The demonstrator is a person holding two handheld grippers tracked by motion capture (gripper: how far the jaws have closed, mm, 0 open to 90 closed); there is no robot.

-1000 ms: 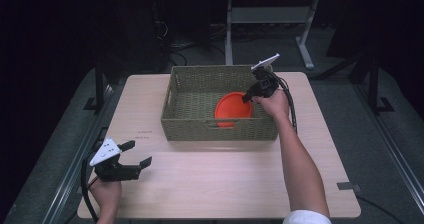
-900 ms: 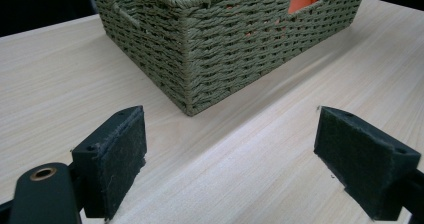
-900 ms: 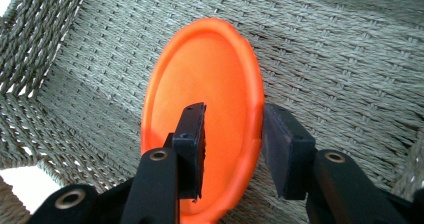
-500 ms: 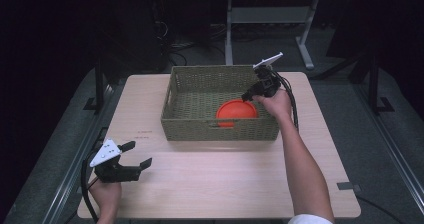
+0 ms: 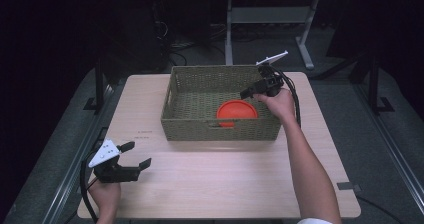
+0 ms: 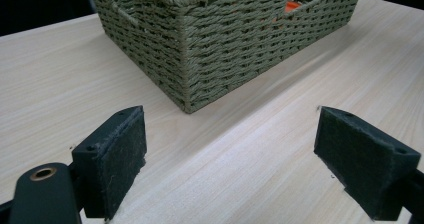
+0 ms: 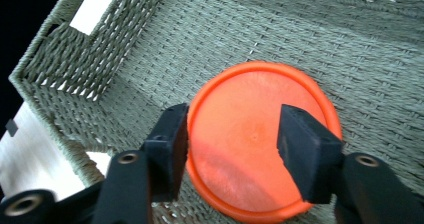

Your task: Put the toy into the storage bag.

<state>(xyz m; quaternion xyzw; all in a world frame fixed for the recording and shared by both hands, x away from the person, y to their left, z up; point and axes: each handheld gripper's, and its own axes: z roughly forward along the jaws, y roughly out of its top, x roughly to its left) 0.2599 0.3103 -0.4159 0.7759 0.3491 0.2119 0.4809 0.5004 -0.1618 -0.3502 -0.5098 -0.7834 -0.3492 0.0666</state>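
Note:
A round orange disc (image 5: 236, 111) lies flat on the floor of a woven olive basket (image 5: 200, 129), toward its right front corner. My right gripper (image 5: 250, 91) hovers over the basket's right end, open, with nothing between its pads. In the right gripper view the disc (image 7: 260, 144) lies below the spread jaws of that gripper (image 7: 232, 134), apart from them. My left gripper (image 5: 135, 156) rests low over the table's front left, open and empty. The left gripper view has its gripper (image 6: 230, 149) spread wide, facing a corner of the basket (image 6: 225, 34).
The light wooden table (image 5: 225, 174) has bare room in front of the basket and to its left. Orange shows through the basket's handle slot (image 6: 295, 5). Dark floor, cables and a metal stand (image 5: 265, 19) lie beyond the far edge.
The disc, tilted in the basket a second ago, has dropped flat onto its floor. My right gripper has drawn slightly up and back from it. The left gripper has stayed put.

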